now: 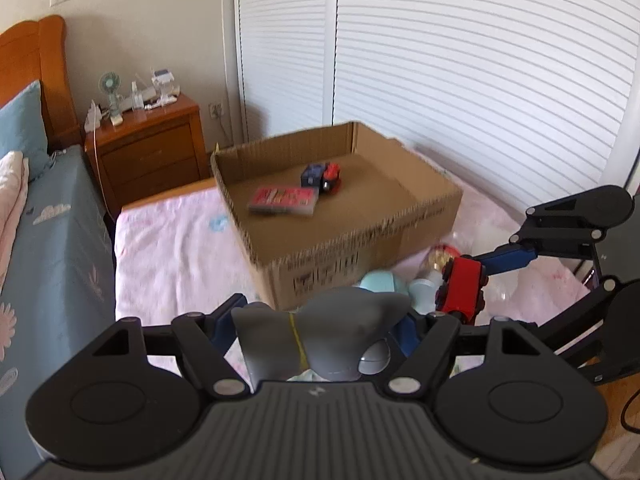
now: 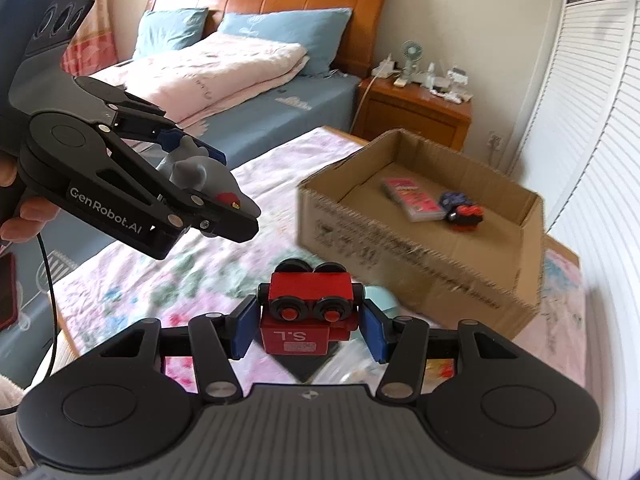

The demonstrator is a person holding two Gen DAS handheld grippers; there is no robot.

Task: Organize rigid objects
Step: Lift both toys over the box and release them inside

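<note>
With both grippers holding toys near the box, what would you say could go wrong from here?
1. The left gripper pinches the grey shark toy by its narrow middle; it might twist loose.
2. The red toy train may slip from the right gripper and fall short of the cardboard box.
3. Dropped toys might strike the pink case inside.

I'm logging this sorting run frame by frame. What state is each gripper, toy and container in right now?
Left gripper: shut on grey shark toy, held in the air.
Grey shark toy: gripped, off the bed.
Right gripper: shut on red toy car, lifted.
Red toy car: gripped, wheels facing the camera.
Cardboard box: open-topped, holding two things.
Pink case: lying flat in the box.
Blue-and-red toy: resting in the box.
</note>
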